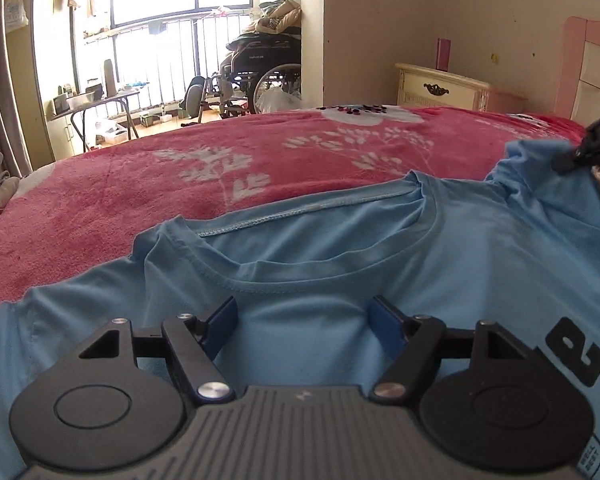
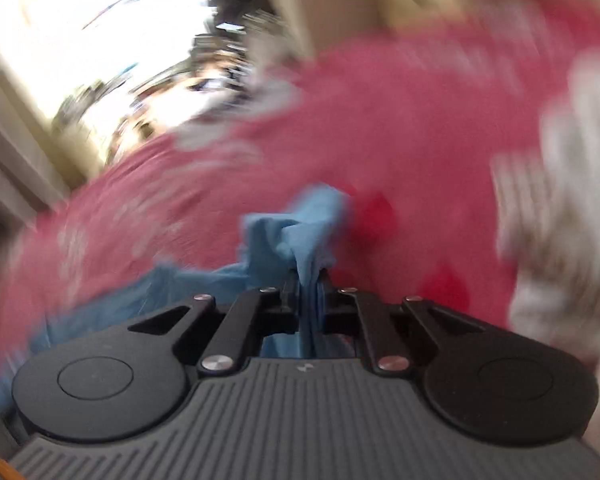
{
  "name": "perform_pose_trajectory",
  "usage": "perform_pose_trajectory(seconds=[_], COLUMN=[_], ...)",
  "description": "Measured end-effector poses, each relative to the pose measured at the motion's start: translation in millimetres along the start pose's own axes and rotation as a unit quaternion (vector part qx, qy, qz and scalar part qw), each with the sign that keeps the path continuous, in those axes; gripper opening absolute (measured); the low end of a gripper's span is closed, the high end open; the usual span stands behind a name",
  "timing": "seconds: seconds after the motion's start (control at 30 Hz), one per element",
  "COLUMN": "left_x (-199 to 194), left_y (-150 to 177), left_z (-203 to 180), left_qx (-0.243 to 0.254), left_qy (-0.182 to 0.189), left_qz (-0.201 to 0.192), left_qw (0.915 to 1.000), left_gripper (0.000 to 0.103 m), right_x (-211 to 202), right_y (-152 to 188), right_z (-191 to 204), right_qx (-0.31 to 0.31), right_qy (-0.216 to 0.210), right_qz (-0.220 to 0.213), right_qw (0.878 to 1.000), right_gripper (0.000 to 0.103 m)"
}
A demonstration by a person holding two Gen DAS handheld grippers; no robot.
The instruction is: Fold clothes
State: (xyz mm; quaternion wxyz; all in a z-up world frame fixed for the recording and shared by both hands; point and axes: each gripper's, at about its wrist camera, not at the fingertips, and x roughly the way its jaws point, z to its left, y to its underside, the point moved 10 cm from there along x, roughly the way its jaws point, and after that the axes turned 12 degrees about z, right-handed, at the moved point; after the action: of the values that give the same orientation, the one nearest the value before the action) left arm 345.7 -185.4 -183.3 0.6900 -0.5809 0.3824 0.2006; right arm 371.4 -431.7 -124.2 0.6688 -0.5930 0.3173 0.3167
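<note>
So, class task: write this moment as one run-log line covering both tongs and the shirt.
left tongs: open above blue T-shirt chest | right tongs: shut on bunched shirt fabric | shirt: on red blanket, not yet folded

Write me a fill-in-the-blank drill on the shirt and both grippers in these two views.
1. The T-shirt lying on the red blanket is ____ in colour.
2. The right gripper is shut on a fold of the ____.
3. The left gripper hovers over the shirt with its jaws ____.
4. Beyond the bed, by the balcony railing, stands a ____.

Missing words: blue; T-shirt; open; wheelchair.
</note>
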Motion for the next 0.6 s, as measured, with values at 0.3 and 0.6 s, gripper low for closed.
perform_pose_trajectory(seconds=[0.3,0.6], left_x=[1.1,2.7], left_y=[-3.0,-3.0], left_z=[1.1,0.2], left_qx=[-0.004,-0.008], left_qy=[0.005,0.01], left_qz=[-0.001,-0.002], left_qw=[1.0,0.9999], left_gripper=[0.075,0.076], right_x=[5.1,-19.7], right_y=[112.5,50.8], right_z=[148.5,78.4], right_qx=[-0.482,-0.119], right_qy=[0.096,-0.043], right_qz=[0.022,0.036], right_qw=[0.87,0.991], right_gripper=[0.03,0.043])
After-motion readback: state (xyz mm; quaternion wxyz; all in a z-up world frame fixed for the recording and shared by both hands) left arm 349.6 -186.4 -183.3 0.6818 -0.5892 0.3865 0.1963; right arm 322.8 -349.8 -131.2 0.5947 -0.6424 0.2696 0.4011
